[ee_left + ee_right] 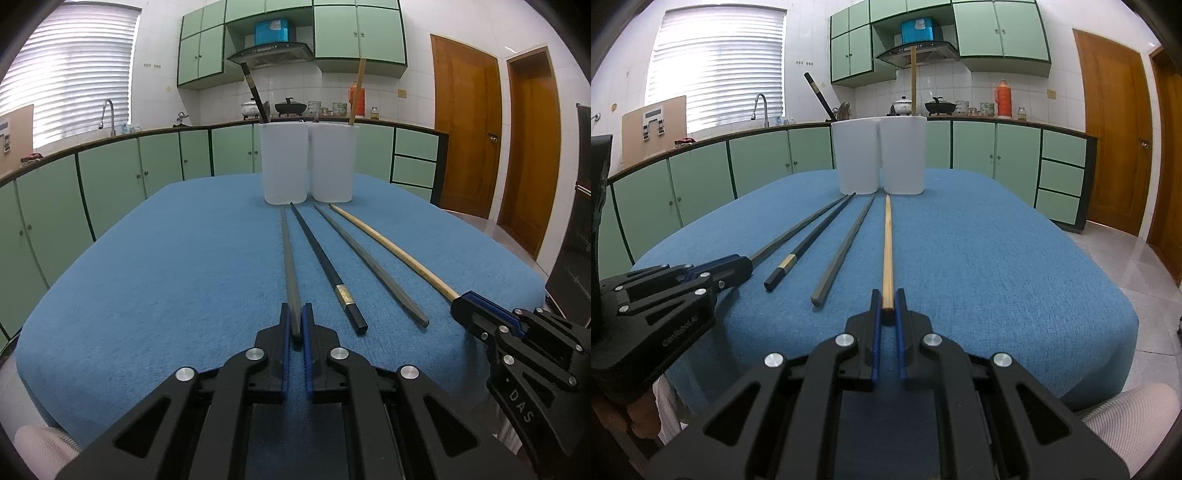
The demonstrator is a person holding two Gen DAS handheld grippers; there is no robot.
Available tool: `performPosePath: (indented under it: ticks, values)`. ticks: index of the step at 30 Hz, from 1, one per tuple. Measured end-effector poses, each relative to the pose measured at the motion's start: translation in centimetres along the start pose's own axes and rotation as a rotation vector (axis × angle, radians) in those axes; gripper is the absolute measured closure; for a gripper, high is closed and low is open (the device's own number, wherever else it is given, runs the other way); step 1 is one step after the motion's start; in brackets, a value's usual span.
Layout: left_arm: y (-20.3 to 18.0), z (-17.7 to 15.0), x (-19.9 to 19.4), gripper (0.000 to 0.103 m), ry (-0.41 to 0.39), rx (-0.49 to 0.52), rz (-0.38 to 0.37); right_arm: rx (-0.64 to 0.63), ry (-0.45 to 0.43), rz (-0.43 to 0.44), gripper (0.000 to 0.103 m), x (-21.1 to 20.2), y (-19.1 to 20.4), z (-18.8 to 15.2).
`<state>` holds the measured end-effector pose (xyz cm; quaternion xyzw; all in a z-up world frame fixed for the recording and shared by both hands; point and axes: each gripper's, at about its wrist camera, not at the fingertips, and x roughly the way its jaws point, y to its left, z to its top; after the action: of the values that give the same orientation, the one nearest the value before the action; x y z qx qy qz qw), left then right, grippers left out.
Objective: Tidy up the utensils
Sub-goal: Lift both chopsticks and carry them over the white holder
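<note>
Grey chopstick [291, 280] sits pinched in the left tongs [296, 325], wooden chopstick [887, 254] in the right tongs [887, 310] (both near the butt): lift level, then tip toward the cups [882, 158].

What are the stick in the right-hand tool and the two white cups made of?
The stick looks like bare wood or bamboo: pale tan, matte, darker toward one end. The cups seem to be frosted plastic: milky, slightly see-through walls, though glazed ceramic can't be excluded.
</note>
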<state>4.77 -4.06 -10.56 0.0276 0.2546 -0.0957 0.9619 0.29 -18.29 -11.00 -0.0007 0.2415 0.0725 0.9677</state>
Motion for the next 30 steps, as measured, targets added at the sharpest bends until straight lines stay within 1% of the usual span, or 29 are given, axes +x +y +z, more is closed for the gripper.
performPosePath:
  ticks: [4, 8, 12, 15, 22, 26, 30]
  values:
    - [0.1, 0.4, -0.8, 0.097, -0.016, -0.004, -0.005, 0.006, -0.013, 0.01, 0.097, -0.8, -0.4, 0.6]
    - [0.5, 1.1, -2.1, 0.097, -0.05, -0.007, -0.004, -0.004, -0.042, 0.012, 0.097, -1.8, -0.8, 1.8]
    - [0.8, 2.4, -3.6, 0.097, -0.09, -0.001, 0.003, -0.018, -0.076, 0.011, 0.097, -3.0, -1.1, 3.3]
    - [1.3, 3.9, -5.0, 0.097, -0.141, -0.004, 0.006, -0.032, -0.113, 0.005, 0.097, -3.9, -1.5, 4.9]
    - [2.5, 8.3, -7.3, 0.097, -0.24, -0.016, 0.0, -0.048, -0.179, 0.015, 0.097, -5.2, -2.8, 10.2]
    - [3.1, 11.1, -8.2, 0.097, -0.291, -0.022, -0.009, -0.035, -0.186, 0.043, 0.097, -5.4, -3.6, 13.4]
    - [3.4, 13.6, -8.4, 0.097, -0.315, -0.024, -0.023, -0.013, -0.191, 0.082, 0.097, -5.7, -4.5, 16.5]
